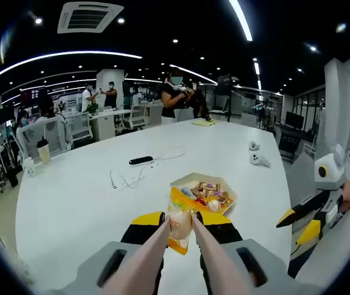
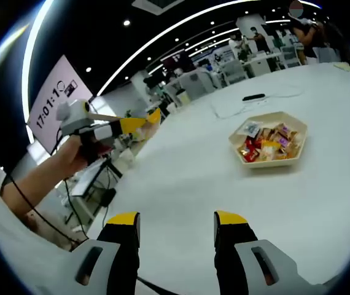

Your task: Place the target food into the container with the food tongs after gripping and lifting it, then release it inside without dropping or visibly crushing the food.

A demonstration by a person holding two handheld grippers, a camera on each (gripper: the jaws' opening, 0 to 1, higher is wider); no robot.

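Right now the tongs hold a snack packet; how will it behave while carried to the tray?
The packet looks small, so probably light. Its wrapper looks thin and glossy, so it may crumple or slip between the tongs. The tray looks shallow and already full, so it might slide off the pile.

The left gripper view is taken from low over the white table point(image 1: 77, 196), facing the hexagonal tray point(image 1: 224, 184) close ahead at 12 o'clock. The right gripper view is taken from farther back, with the tray point(image 2: 298, 157) seen at 2 o'clock. Table and tray are shared by both views.
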